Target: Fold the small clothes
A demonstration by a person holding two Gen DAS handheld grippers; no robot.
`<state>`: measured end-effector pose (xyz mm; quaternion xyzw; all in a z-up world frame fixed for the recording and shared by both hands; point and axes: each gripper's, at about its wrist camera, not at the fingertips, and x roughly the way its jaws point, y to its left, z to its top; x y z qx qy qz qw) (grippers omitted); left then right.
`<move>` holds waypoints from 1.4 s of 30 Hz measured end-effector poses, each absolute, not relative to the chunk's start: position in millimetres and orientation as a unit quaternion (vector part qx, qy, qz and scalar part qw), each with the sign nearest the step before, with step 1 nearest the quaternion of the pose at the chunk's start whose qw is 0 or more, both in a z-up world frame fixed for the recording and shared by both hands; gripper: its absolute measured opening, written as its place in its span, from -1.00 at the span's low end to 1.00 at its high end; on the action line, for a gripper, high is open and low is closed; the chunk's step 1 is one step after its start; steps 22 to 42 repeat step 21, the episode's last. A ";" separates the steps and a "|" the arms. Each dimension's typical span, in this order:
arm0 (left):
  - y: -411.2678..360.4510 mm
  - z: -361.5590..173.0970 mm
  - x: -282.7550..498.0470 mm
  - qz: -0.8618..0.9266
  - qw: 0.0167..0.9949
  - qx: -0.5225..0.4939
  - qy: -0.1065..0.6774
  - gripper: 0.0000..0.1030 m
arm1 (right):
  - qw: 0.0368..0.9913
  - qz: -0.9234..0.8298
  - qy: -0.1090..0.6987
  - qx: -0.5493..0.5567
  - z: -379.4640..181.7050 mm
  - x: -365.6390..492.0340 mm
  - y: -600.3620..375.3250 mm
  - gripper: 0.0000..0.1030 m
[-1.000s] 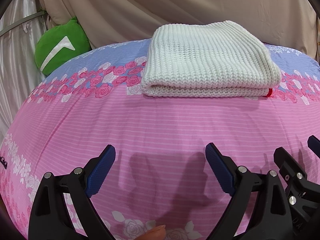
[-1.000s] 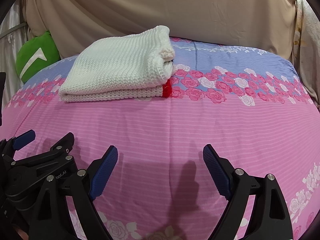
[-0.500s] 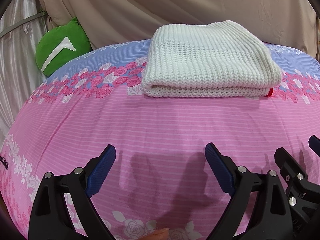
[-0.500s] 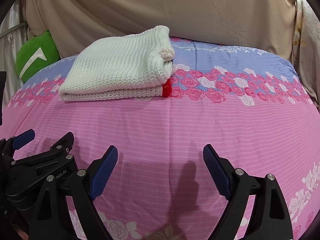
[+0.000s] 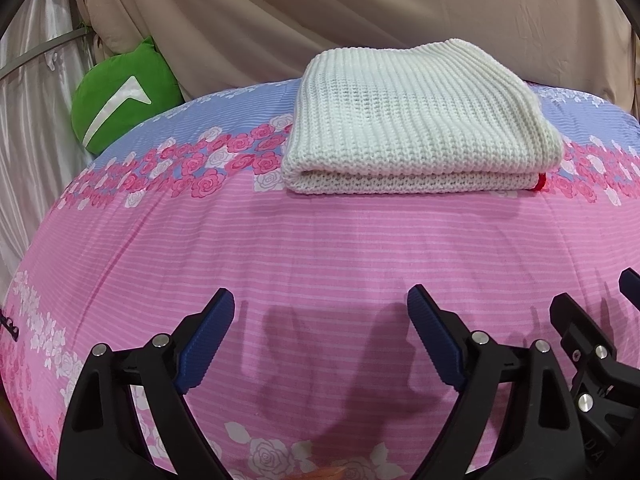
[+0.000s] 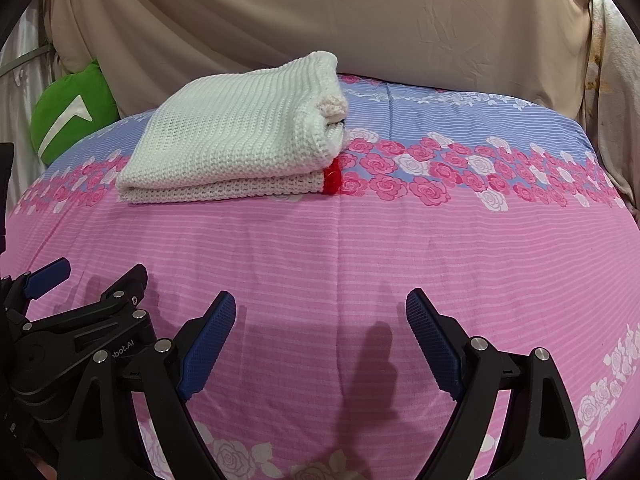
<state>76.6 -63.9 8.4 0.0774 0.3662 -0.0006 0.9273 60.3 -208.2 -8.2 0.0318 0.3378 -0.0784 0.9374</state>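
Note:
A white knitted garment (image 5: 416, 120) lies folded in a neat stack on the pink flowered bedsheet (image 5: 320, 248), with a red trim at its right corner. It also shows in the right wrist view (image 6: 240, 136), far left of centre. My left gripper (image 5: 320, 312) is open and empty, hovering low over the sheet well short of the garment. My right gripper (image 6: 320, 312) is open and empty too, beside the left one, whose black frame (image 6: 80, 320) shows at the lower left.
A green cushion (image 5: 120, 92) with a white mark leans at the back left. A beige draped cloth (image 5: 360, 12) hangs behind the bed. A pale cloth (image 6: 608, 112) hangs at the far right.
Both grippers have stayed open and almost still; the view has shifted only slightly. The folded garment has not moved.

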 end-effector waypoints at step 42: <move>-65.6 8.3 76.8 -0.001 0.928 0.085 0.362 0.54 | 0.938 -0.085 0.336 0.029 -8.3 59.0 -206.3 0.66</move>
